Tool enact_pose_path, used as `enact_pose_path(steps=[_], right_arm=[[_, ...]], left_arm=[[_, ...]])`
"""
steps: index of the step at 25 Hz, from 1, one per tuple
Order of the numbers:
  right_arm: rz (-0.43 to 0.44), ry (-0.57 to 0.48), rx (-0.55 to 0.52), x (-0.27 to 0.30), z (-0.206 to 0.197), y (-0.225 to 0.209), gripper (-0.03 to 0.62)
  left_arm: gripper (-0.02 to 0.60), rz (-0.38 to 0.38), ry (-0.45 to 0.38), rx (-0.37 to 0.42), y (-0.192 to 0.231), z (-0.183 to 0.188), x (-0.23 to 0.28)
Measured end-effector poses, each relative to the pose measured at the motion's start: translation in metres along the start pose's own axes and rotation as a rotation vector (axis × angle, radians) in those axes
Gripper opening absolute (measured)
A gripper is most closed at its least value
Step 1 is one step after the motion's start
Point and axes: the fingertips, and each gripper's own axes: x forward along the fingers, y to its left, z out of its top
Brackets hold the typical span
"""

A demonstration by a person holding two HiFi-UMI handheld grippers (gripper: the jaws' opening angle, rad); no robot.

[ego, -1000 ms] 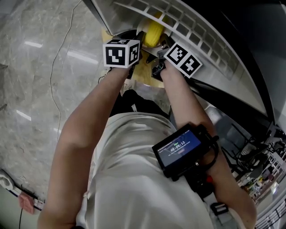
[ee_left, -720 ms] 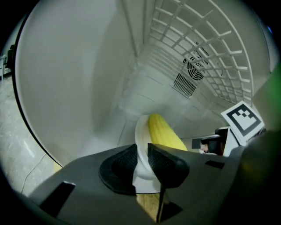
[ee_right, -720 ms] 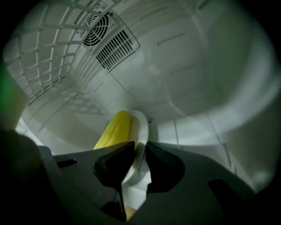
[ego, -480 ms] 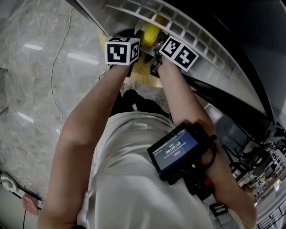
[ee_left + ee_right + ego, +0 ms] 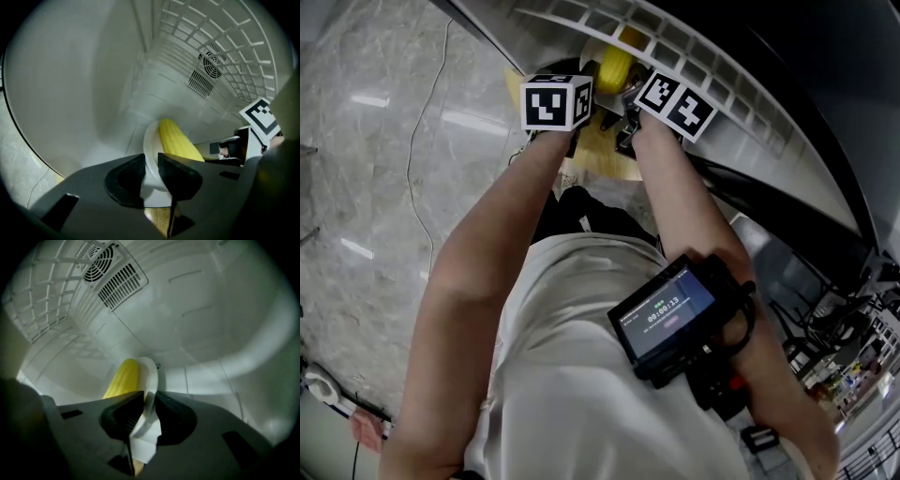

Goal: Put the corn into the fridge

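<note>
White inside, the fridge [image 5: 84, 79] surrounds a white plate [image 5: 150, 145]. The left gripper [image 5: 151, 169] and the right gripper [image 5: 149, 412] each pinch the plate's rim. The corn [image 5: 177, 140] lies loose on the plate, at 1 o'clock from the left jaws. If one side dips, it would likely roll off.

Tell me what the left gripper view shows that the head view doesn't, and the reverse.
Only the left gripper view: the left tongs shut on the rim of the white plate, and the fridge's round fan vent. Only the head view: the person's arms, the wrist screen and the marble floor. Both: the yellow corn and the right gripper's marker cube.
</note>
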Motion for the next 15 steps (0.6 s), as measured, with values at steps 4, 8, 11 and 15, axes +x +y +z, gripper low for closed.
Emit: enact_pose_path(steps=[4, 8, 11, 15], right_arm=[[0.003, 0.0, -0.018, -0.0001, 0.0015, 0.0023, 0.06], [0.005, -0.002, -0.052, 0.0013, 0.0042, 0.0034, 0.062], [0.004, 0.002, -0.043, 0.0002, 0.0015, 0.0033, 0.064], [-0.006, -0.013, -0.059, -0.0002, 0.0033, 0.001, 0.092]], left_arm=[[0.081, 0.0, 0.004, -0.013, 0.0017, 0.0022, 0.0002], [0.081, 0.002, 0.012, -0.009, 0.0024, 0.0036, 0.0002], [0.081, 0.008, 0.025, -0.003, 0.0022, 0.0019, 0.0004], [0.083, 0.014, 0.007, 0.003, 0.0046, 0.0032, -0.0008]])
